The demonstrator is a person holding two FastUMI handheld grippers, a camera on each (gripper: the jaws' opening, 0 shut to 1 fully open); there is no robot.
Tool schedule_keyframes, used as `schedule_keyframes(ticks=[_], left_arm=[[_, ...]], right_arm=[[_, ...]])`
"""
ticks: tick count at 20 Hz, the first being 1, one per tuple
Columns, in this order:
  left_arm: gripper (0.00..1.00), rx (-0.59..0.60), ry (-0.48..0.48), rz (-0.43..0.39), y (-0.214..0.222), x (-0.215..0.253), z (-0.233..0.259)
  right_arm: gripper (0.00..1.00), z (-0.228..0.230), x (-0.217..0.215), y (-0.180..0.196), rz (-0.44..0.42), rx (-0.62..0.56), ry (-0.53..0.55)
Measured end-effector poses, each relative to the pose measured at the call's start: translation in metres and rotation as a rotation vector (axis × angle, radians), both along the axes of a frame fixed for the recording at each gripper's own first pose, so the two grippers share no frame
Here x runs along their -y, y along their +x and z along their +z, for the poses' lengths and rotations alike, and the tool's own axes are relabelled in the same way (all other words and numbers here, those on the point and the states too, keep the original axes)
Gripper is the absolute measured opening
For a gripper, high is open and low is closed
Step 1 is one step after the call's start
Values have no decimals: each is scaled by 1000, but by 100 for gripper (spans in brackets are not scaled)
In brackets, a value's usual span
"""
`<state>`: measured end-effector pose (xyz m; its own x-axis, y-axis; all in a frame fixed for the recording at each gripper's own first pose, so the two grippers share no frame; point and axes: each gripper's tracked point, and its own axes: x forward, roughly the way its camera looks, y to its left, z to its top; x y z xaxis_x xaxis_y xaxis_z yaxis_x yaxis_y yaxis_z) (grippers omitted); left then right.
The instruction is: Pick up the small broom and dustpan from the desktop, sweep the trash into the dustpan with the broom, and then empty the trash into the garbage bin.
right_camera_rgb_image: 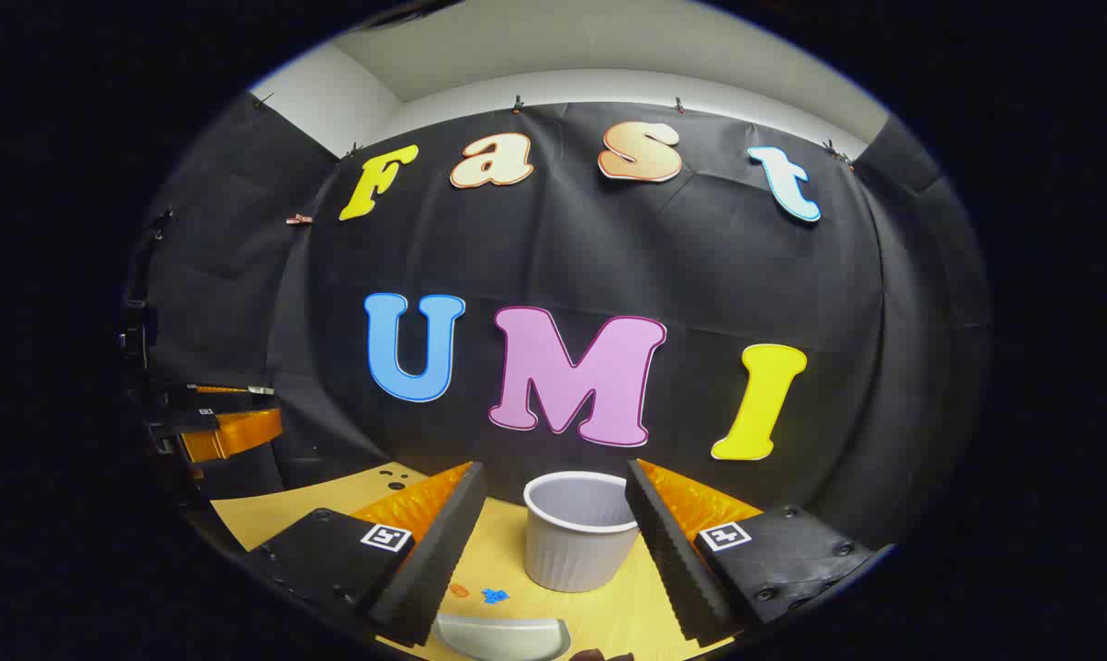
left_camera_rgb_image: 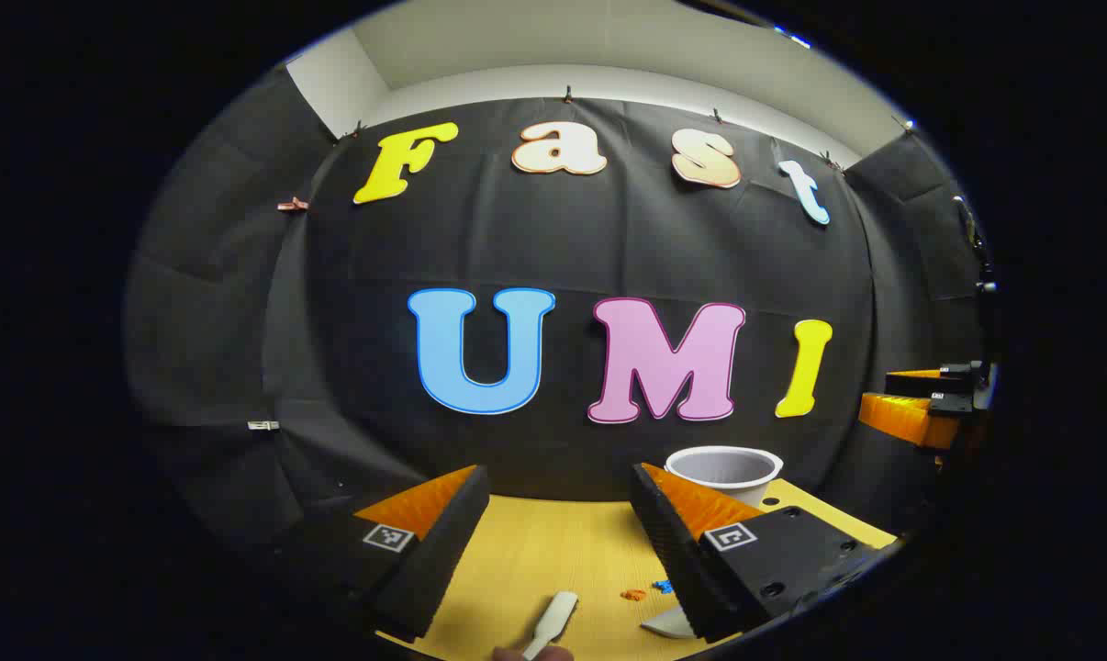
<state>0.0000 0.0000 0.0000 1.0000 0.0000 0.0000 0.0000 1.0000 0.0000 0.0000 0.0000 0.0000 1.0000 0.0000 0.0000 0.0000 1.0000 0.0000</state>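
My left gripper [left_camera_rgb_image: 561,477] is open above the wooden desktop [left_camera_rgb_image: 535,551]. A white handle [left_camera_rgb_image: 553,618], apparently the small broom's, lies on the wood near the view's lower edge, between the fingers and untouched. Orange [left_camera_rgb_image: 633,595] and blue [left_camera_rgb_image: 664,586] trash scraps lie just right of it, beside the pale dustpan's edge [left_camera_rgb_image: 668,624]. My right gripper [right_camera_rgb_image: 554,473] is open too. The white ribbed garbage bin [right_camera_rgb_image: 579,532] stands upright between its fingers, a little beyond them. The dustpan [right_camera_rgb_image: 503,638] lies below, with the scraps [right_camera_rgb_image: 494,596] just past it.
The bin [left_camera_rgb_image: 725,466] stands at the desktop's far side against the black cloth wall. The right gripper's orange and black body [left_camera_rgb_image: 921,404] shows at the far right of the left gripper view. The left gripper's body [right_camera_rgb_image: 223,422] shows at the left of the right gripper view.
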Motion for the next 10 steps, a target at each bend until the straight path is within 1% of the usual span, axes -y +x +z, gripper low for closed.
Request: schedule_keyframes(ticks=[3, 10], left_arm=[[99, -8, 4, -20, 2, 5, -3], [99, -9, 36, -61, 10, 16, -2]], right_arm=[[97, -6, 3, -4, -12, -18, -4], [97, -12, 2, 2, -18, -36, 31]])
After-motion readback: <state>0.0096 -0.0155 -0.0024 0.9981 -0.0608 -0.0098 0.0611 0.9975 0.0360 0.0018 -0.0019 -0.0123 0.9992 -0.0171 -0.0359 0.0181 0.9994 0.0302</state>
